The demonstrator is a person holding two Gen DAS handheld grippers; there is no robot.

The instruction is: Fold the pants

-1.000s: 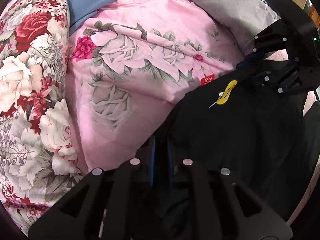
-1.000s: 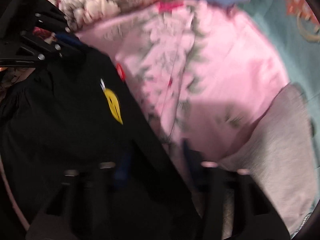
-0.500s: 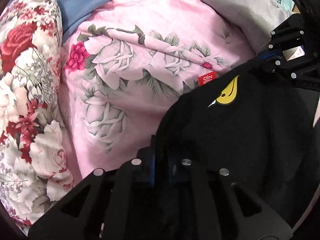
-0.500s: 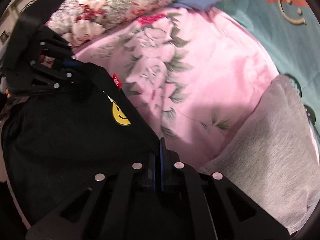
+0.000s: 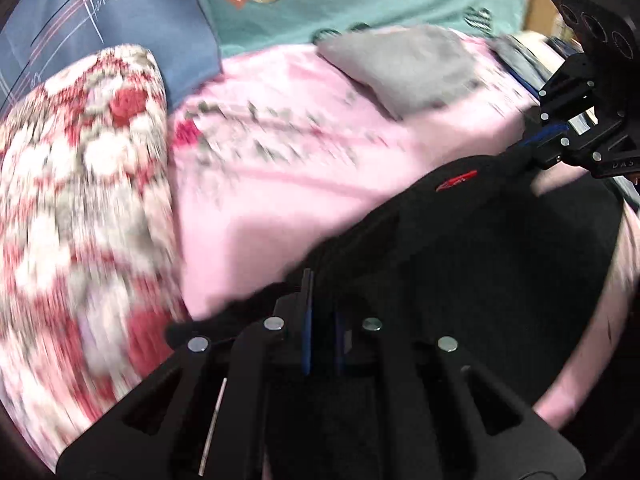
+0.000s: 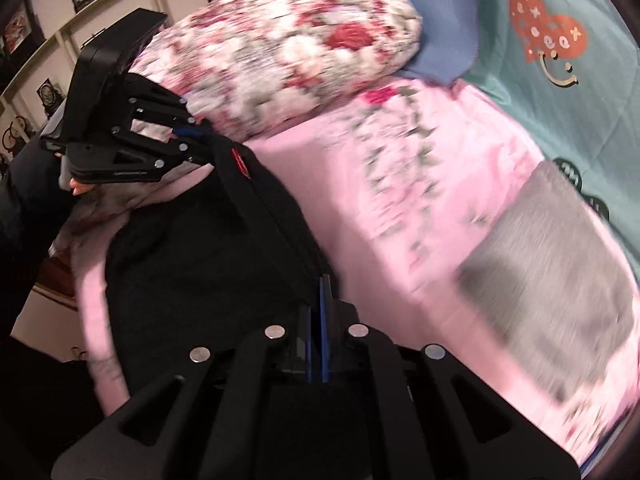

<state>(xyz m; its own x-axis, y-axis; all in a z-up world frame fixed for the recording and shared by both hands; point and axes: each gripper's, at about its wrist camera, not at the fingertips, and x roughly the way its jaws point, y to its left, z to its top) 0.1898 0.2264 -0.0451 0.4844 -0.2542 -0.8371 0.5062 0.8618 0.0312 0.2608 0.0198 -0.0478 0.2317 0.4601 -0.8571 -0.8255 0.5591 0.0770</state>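
1. Compared with half a second ago, both views now look higher and further across the bed: the teal sheet [image 5: 360,4] with its red heart print and the blue pillow [image 5: 100,28] fill the top of the left wrist view, where before only a strip of them showed.
2. The yellow smiley patch that faced the cameras earlier is no longer visible; of the markings on the black pants [image 5: 460,248], only the red tag [image 5: 456,178] shows, now edge-on at the stretched top hem.
3. The pants hang lifted above the pink floral sheet [image 5: 304,184], pulled taut between the two tools, closer to the cameras than that sheet.
4. The left gripper [image 5: 320,312] has its blue pads pressed together on one corner of the pants' top edge.
5. The right gripper [image 6: 318,320] is likewise clamped on the other corner; in the left wrist view it appears to the right of the red tag [image 5: 552,140].
6. Count: one pair of pants, two grippers, one grey folded cloth [image 6: 560,260] lying on the pink sheet beyond the pants, one floral pillow [image 6: 288,48], one blue pillow.
7. Background cloth is motion-blurred in both views.
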